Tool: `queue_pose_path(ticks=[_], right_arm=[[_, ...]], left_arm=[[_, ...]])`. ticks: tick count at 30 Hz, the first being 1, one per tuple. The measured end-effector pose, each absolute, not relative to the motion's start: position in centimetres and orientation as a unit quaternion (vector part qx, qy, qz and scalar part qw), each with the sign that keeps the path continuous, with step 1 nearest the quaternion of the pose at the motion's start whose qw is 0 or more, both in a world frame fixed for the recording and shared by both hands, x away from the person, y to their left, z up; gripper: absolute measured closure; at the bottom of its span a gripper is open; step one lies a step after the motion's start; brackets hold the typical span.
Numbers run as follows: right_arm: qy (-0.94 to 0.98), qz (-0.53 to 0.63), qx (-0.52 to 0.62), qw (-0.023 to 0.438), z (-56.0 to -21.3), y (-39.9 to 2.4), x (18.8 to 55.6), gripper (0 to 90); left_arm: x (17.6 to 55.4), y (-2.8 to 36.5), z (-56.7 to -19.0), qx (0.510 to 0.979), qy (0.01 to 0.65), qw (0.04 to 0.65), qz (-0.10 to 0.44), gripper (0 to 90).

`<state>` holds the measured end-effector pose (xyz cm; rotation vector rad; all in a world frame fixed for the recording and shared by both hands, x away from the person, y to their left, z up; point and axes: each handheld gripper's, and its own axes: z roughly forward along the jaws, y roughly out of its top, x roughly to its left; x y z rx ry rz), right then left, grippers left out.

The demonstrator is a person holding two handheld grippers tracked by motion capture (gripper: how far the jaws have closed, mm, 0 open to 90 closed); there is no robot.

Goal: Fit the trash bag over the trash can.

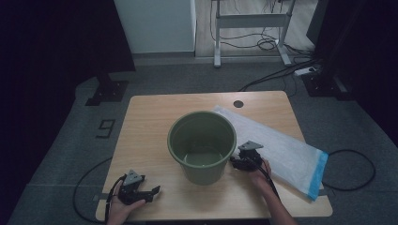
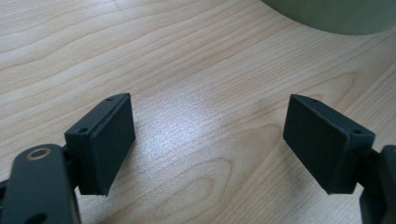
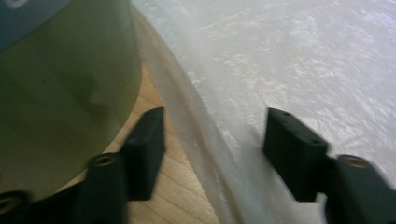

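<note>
A green bucket stands mid-table, a white bag beside the right hand-held gripper.

Light wood-grain table, rectangular, rounded corners, with a dark round grommet hole near the far edge. On it: green plastic bucket, upright at centre; just beside it to the right, a flat white bag with a blue end.
</note>
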<state>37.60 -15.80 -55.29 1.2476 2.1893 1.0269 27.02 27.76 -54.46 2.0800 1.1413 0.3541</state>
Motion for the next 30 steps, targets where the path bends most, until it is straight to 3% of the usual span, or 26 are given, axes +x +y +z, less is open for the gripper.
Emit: queue_pose_path(ticks=[1, 3, 4, 5, 6, 8, 15, 23, 30], right_arm=[[0.785, 0.368, 0.451, 0.212, -55.2, -16.0, 37.7, 57.5], [0.786, 0.369, 0.450, 0.210, -55.2, -16.1, 37.7, 62.9], [0.790, 0.366, 0.445, 0.210, -55.1, -16.4, 37.8, 75.6], [0.790, 0.366, 0.445, 0.210, -55.1, -16.4, 37.8, 75.6], [0.794, 0.361, 0.440, 0.214, -55.0, -16.6, 37.8, 85.3], [0.791, 0.361, 0.448, 0.210, -55.0, -17.1, 37.9, 88.6], [0.754, 0.423, 0.457, 0.208, -53.7, -19.3, 37.5, 89.1], [0.678, 0.527, 0.469, 0.207, -48.3, -22.9, 35.9, 89.2], [0.643, 0.567, 0.468, 0.216, -46.2, -24.3, 35.3, 89.3]], left_arm=[[27.0, 27.7, -54.5, 0.809, 0.443, 0.362, 0.138, 16.9], [27.0, 27.7, -54.5, 0.809, 0.442, 0.361, 0.138, 16.9], [27.0, 27.6, -54.5, 0.811, 0.441, 0.360, 0.138, 16.9], [27.0, 27.6, -54.5, 0.811, 0.441, 0.360, 0.138, 16.9], [27.0, 27.6, -54.5, 0.812, 0.440, 0.359, 0.137, 16.9], [27.0, 27.6, -54.5, 0.811, 0.441, 0.360, 0.135, 16.9], [27.1, 27.7, -54.5, 0.811, 0.441, 0.358, 0.136, 17.4], [27.0, 27.4, -54.5, 0.812, 0.441, 0.356, 0.135, 17.3], [27.1, 27.0, -54.5, 0.816, 0.436, 0.357, 0.133, 17.3]])
